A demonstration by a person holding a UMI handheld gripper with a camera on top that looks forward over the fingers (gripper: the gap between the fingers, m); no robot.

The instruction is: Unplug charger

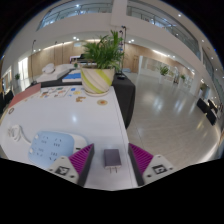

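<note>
A small dark grey charger (112,157) lies flat on the white table (90,120), its two metal prongs pointing toward me. It sits between my fingers with a gap at each side. My gripper (112,160) is open, its purple pads (82,157) standing apart on either side of the charger. A pale blue power strip (48,148) with several sockets lies on the table to the left of my fingers, apart from the charger.
A potted green plant (100,66) in a yellow-green pot stands at the table's far end. Small items (68,95) lie near it. The table's right edge (128,125) drops to a shiny floor. Sofas stand at the far left.
</note>
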